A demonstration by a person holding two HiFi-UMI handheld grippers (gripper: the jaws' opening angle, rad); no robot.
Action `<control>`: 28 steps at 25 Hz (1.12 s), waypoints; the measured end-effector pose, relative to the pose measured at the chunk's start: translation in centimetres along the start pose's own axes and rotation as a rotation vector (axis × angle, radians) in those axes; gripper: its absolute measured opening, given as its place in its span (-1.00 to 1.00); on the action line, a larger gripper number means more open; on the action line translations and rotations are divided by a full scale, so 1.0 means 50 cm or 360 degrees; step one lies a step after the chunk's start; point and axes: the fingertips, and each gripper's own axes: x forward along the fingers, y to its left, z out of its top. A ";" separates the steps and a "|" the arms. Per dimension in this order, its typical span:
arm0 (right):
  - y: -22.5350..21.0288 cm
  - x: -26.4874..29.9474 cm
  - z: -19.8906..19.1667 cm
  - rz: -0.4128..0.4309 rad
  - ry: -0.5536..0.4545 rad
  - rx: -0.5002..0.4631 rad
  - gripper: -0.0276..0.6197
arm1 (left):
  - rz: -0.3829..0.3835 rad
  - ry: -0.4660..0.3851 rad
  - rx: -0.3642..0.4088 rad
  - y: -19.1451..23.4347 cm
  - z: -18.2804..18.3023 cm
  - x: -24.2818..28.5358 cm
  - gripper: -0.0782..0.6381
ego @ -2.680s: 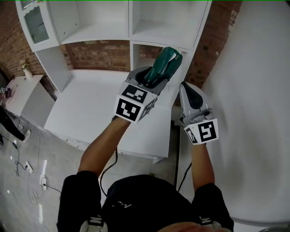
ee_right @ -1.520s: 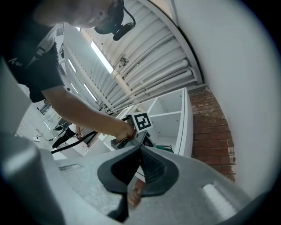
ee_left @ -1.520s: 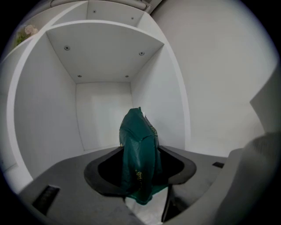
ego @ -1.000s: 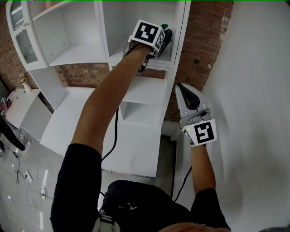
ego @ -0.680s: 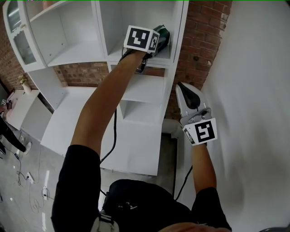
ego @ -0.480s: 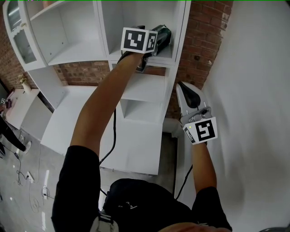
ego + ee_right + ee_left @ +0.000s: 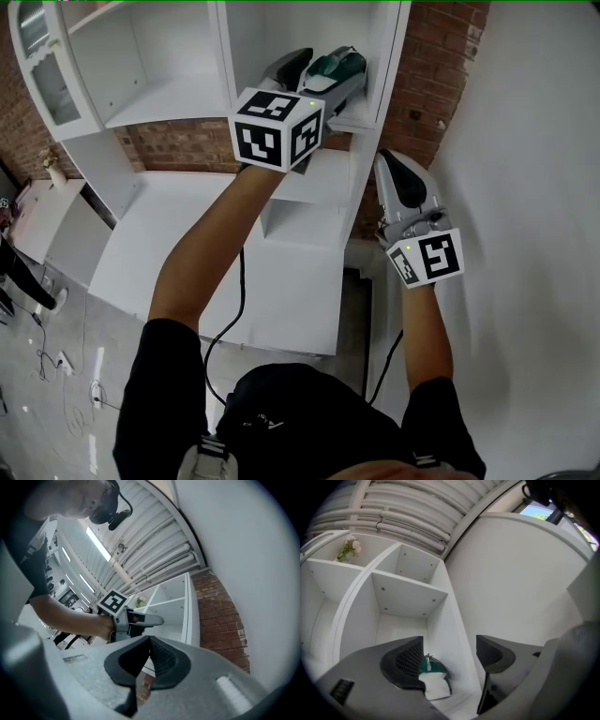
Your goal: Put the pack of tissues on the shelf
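Observation:
The green and white pack of tissues (image 7: 336, 66) lies in the upper right compartment of the white shelf unit (image 7: 354, 120). My left gripper (image 7: 317, 77) is raised in front of that compartment, its jaws wide apart and closing slightly. In the left gripper view the pack (image 7: 433, 679) rests on the shelf board beyond the jaws, partly hidden by the left jaw, and neither pad presses on it. The left gripper (image 7: 450, 648) holds nothing. My right gripper (image 7: 394, 173) hangs lower by the white wall with its jaws together and empty, as the right gripper view (image 7: 149, 654) shows.
A brick wall (image 7: 422, 112) runs behind the shelf unit and a plain white wall (image 7: 525, 187) stands at the right. A white counter (image 7: 178, 234) lies below the shelves. A glass cabinet door (image 7: 42, 66) is at the upper left. Flowers (image 7: 349, 548) sit in a higher compartment.
My left gripper has opened, let go of the pack and drawn back from the compartment towards me. The pack stays on the shelf. The right gripper has hardly moved.

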 end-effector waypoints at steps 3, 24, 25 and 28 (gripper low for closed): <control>0.011 0.000 0.029 -0.0008 -0.0042 0.0009 -0.91 | -0.0079 -0.0108 0.0058 -0.052 0.014 -0.070 -0.03; 0.194 -0.083 0.079 -0.0029 -0.0095 0.0064 -0.91 | -0.0138 -0.0217 -0.0104 -0.188 -0.086 -0.389 -0.79; 0.199 -0.085 0.076 -0.0032 -0.0091 0.0079 -0.91 | -0.0130 -0.0217 -0.0121 -0.186 -0.089 -0.397 -0.79; 0.213 -0.091 0.066 -0.0036 -0.0078 0.0116 -0.91 | -0.0121 -0.0213 -0.0124 -0.185 -0.096 -0.416 -0.79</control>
